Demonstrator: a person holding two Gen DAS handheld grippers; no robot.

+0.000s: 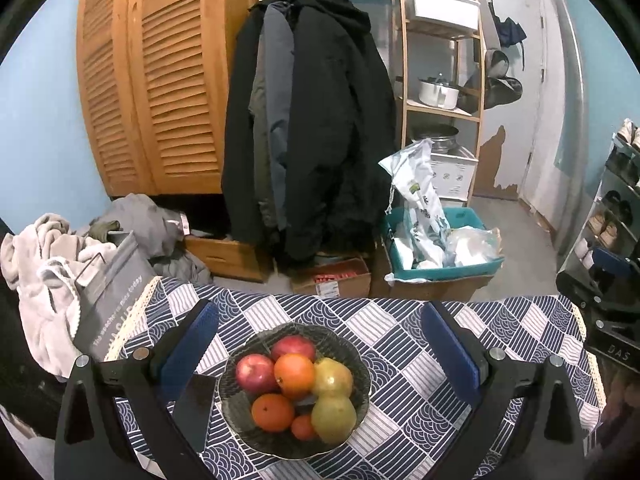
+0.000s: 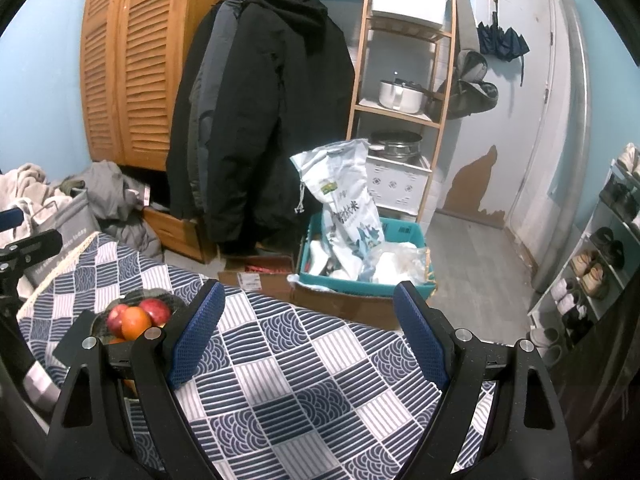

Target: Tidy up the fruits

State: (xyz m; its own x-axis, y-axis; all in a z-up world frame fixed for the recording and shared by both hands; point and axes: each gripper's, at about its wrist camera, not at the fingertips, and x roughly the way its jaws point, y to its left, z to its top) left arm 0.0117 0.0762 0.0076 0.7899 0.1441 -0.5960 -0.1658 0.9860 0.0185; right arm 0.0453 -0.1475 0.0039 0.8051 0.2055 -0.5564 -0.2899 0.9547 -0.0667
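Blue-walled room, cluttered: louvred wooden wardrobe (image 1: 152,80), dark hooded coats on a rail (image 1: 312,120), pale wooden shelving unit (image 1: 440,80) bearing a white lidded pot (image 1: 438,92), teal plastic crate (image 1: 444,248) stuffed with white printed bags, shoe rack (image 1: 616,208) at right edge.

Counter (image 1: 400,360): draped in navy-and-white patchwork cloth of wave and stripe squares, cream lace trim at left edge.

Dark glass scalloped bowl (image 1: 294,390): upright on the cloth, centred low in left wrist view; seen at lower left in right wrist view, partly hidden behind a claw finger.

Contents of bowl, heaped and touching:
- two red apples (image 1: 256,372), toward the far and left side
- large orange (image 1: 294,374) at centre, second orange (image 1: 273,412) nearer, small orange fruit (image 1: 303,427) at near edge
- two yellow-green pears (image 1: 333,418), right side, one behind the other

Dark flat rectangular object (image 1: 196,412): lying on the cloth just beside the bowl's left rim; identity unclear.

Left claw (image 1: 320,344): blue-padded fingers spread wide, empty, flanking the bowl from above without touching it.

Right claw (image 2: 308,332): blue pads likewise parted wide, gripping nothing, poised over bare cloth to the right of the bowl.
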